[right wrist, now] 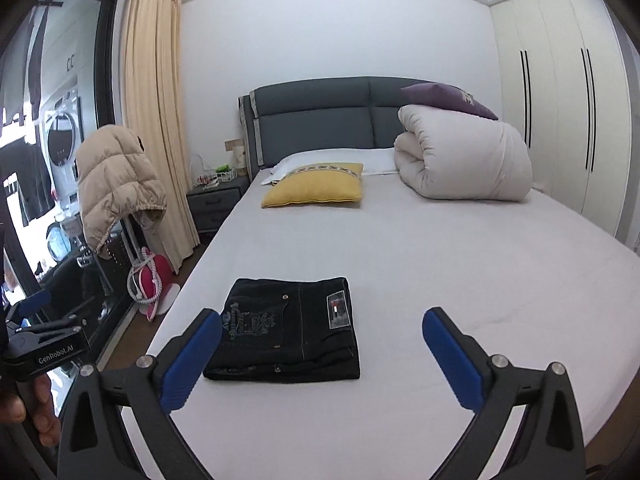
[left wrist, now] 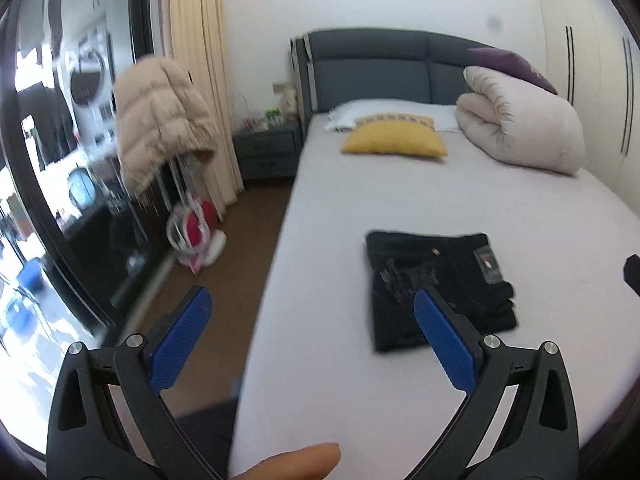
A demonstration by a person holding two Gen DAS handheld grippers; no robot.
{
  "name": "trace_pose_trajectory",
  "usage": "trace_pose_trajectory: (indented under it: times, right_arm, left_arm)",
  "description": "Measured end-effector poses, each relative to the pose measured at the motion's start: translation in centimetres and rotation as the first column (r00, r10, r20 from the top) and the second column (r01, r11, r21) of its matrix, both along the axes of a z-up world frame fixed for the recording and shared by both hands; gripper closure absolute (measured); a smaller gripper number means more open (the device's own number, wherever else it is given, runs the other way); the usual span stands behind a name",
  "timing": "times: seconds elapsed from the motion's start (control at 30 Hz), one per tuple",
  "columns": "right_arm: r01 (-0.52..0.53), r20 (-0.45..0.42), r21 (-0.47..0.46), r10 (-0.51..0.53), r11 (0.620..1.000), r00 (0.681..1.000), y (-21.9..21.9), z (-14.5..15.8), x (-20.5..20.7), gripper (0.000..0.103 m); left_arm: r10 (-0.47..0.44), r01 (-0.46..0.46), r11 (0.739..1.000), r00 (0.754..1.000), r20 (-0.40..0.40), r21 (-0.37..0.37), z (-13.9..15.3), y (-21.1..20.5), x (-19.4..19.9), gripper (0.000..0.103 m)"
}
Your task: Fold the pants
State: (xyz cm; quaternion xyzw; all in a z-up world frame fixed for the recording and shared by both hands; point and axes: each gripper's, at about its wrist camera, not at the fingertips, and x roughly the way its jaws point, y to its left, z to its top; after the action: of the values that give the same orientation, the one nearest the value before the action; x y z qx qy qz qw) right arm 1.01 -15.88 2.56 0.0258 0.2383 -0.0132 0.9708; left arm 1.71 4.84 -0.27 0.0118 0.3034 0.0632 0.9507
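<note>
Right wrist view, folded pants (right wrist: 288,328) ahead of claw (right wrist: 322,332)

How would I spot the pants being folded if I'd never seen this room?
Look at the large bed with the grey headboard. On its near end, toward the window side, lie the pants, folded into a flat rectangle. They are the only black thing on the pale sheet, with a small label patch on top.

L gripper (left wrist: 312,308) is held with jaws spread wide, blue pads (left wrist: 444,340) well apart, nothing between them; a fingertip (left wrist: 296,462) shows at the bottom edge below it. R gripper (right wrist: 322,332) likewise gapes wide, empty, pads (right wrist: 192,360) angled outward.
</note>
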Motion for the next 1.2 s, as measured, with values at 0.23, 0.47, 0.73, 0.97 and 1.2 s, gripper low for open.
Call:
trace_pose_trajectory:
  times: [0.23,0.47,0.73,0.97,1.2]
  right_arm:
    - [0.015,-0.027,-0.005,-0.015,1.0,1.0,0.9,1.7,-1.7,0.0]
    - [0.024,-0.078,-0.026,-0.026,0.999,0.997,1.6,1.4,-2.6,0.0]
    - [0.039,-0.121,-0.01,-0.04,0.999,0.992,1.5,0.5,-2.7,0.0]
    - [0.031,-0.128,-0.031,-0.035,0.999,0.991,1.9,0.4,-2.8,0.0]
    - [0.025,-0.144,-0.027,-0.029,0.999,0.989,1.8,0.2,-2.6,0.0]
  left_arm:
    - [-0.051,0.05,0.998,0.997,-0.053,-0.027,-0.5,-1.7,-2.5,0.0]
    - [-0.102,0.098,0.993,0.992,-0.071,-0.061,-1.3,-3.2,-1.7,0.0]
    - [-0.105,0.099,0.993,0.991,-0.079,-0.07,-1.2,-3.2,-1.4,0.0]
    - [-0.104,0.097,0.992,0.99,-0.094,-0.079,-1.4,-2.7,-0.7,0.0]
    - [-0.104,0.095,0.992,0.989,-0.102,-0.083,-1.6,-2.4,-0.3,0.0]
